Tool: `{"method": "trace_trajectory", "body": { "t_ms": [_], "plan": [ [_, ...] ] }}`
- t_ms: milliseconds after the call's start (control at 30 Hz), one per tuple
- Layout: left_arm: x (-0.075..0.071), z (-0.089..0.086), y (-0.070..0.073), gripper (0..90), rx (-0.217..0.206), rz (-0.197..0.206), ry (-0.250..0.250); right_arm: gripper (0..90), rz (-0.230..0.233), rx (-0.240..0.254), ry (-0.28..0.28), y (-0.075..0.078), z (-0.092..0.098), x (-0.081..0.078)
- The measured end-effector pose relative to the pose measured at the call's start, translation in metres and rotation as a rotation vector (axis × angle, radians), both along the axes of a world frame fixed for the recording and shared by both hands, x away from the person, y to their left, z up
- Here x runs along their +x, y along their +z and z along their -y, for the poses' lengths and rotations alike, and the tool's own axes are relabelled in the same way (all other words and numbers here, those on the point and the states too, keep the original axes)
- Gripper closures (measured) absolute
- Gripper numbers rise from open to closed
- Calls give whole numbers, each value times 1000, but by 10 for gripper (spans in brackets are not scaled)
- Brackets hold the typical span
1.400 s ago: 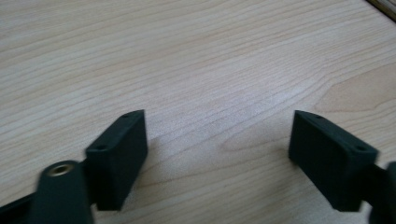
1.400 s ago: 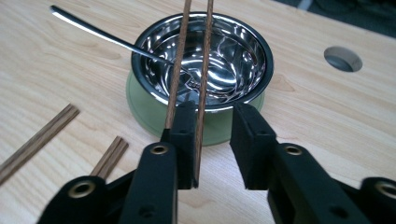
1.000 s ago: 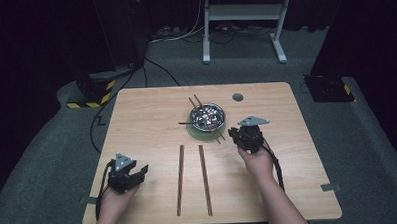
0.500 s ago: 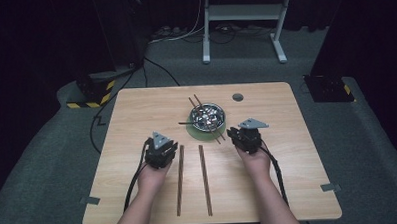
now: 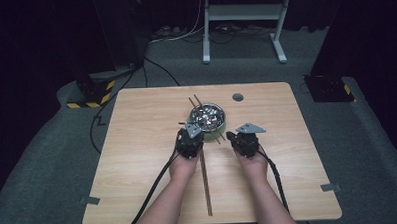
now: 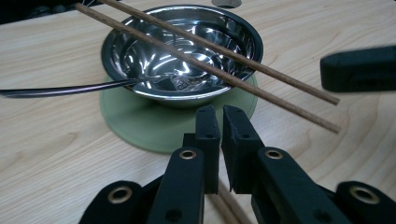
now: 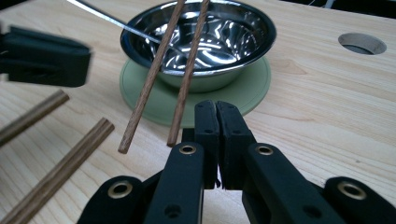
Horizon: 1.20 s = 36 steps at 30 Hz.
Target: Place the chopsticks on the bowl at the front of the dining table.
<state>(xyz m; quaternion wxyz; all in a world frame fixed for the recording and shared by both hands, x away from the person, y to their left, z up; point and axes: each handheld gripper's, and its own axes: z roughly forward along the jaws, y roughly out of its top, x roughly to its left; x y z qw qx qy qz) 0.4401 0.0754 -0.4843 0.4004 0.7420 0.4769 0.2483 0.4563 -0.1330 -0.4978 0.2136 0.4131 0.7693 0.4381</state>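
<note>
A steel bowl [image 5: 209, 116] stands on a round green mat [image 6: 154, 126], with a pair of thin chopsticks [image 6: 219, 70] laid across its rim and a spoon handle [image 6: 56, 88] sticking out. My left gripper [image 5: 190, 137] sits just in front of the bowl. Its jaws [image 6: 220, 135] have just closed and stand shut with nothing between them, and a long wooden stick [image 6: 229, 205] lies on the table under them. My right gripper [image 5: 243, 139] is beside it, its jaws [image 7: 217, 121] also just closed, shut and empty.
Two long wooden sticks [image 7: 56, 172] lie on the table toward the person; one [image 5: 205, 187] runs between the forearms. A round hole [image 5: 237, 97] sits in the tabletop behind the bowl. Cables trail from both grippers. Dark floor and a stand's legs [image 5: 279, 44] lie beyond.
My left gripper has swept right from the table's front left corner to just in front of the bowl, over the left long stick. The right hand has stayed almost where it was.
</note>
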Motion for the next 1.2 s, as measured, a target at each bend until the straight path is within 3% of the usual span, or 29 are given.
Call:
{"method": "trace_trajectory", "body": {
  "t_ms": [400,833,1100,1200],
  "plan": [
    [5,15,-10,818,-3,5,11,863,6,-13,42,0,-9,-5],
    [3,16,-11,766,-5,-1,37,873,16,-26,112,2,-21,-13],
    [1,8,-11,758,-3,8,53,883,14,-29,167,1,-30,-16],
    [1,5,-13,758,6,-8,61,877,16,-32,169,1,-34,-17]
  ]
}}
